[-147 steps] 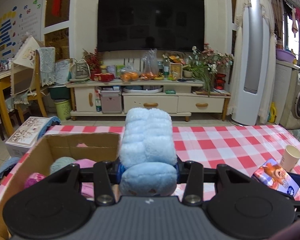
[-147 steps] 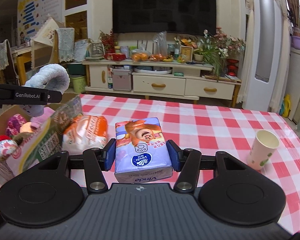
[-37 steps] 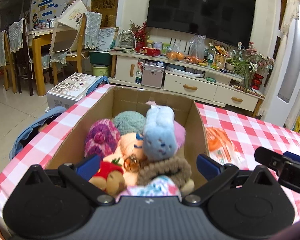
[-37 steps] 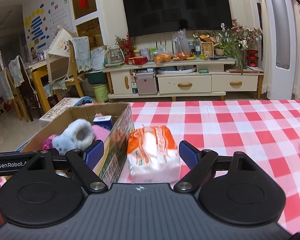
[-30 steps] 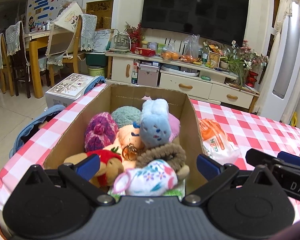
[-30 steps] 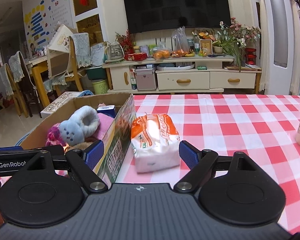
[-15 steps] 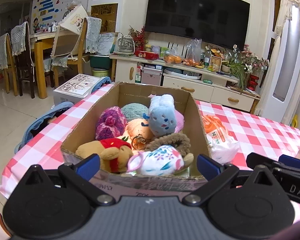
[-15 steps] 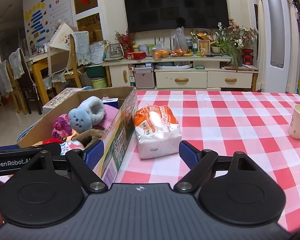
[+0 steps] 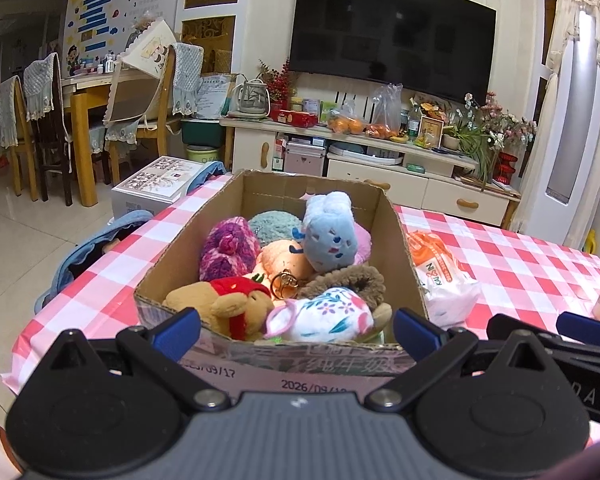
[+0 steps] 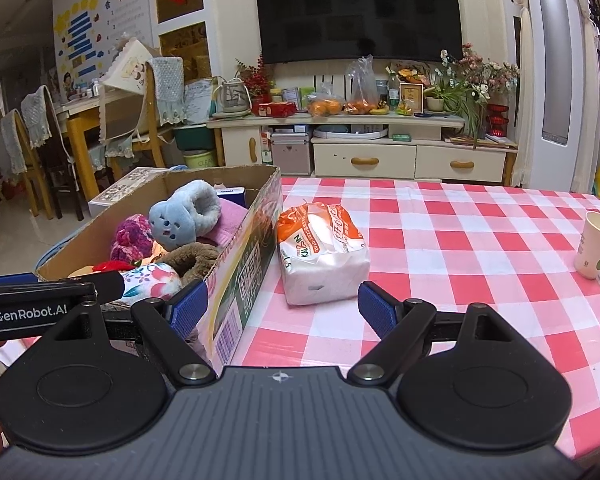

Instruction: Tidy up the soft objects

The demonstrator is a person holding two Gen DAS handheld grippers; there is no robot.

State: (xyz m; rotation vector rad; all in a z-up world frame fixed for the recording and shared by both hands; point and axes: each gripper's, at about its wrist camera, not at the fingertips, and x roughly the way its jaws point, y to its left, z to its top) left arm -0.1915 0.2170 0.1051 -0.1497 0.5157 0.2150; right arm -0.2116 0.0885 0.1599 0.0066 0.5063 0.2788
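Observation:
A cardboard box (image 9: 398, 240) on the red-checked table holds several soft toys: a light blue plush (image 9: 328, 232), a purple knit ball (image 9: 228, 250), a bear in red (image 9: 228, 300) and a floral pouch (image 9: 324, 316). The box (image 10: 244, 264) and blue plush (image 10: 184, 212) also show in the right wrist view. An orange-and-white tissue pack (image 10: 322, 248) lies just right of the box; it also shows in the left wrist view (image 9: 440, 276). My left gripper (image 9: 296, 330) is open and empty before the box's near wall. My right gripper (image 10: 282, 308) is open and empty, short of the pack.
A paper cup (image 10: 594, 244) stands at the table's right edge. The left gripper's arm (image 10: 40, 304) crosses the right wrist view at the left. A TV stand (image 10: 364, 148) and dining chairs (image 9: 40, 128) stand beyond the table.
Both grippers have drawn back from the table, open and empty. The blue plush and the purple tissue pack held 4.9 s ago were let go; the plush now lies in the box.

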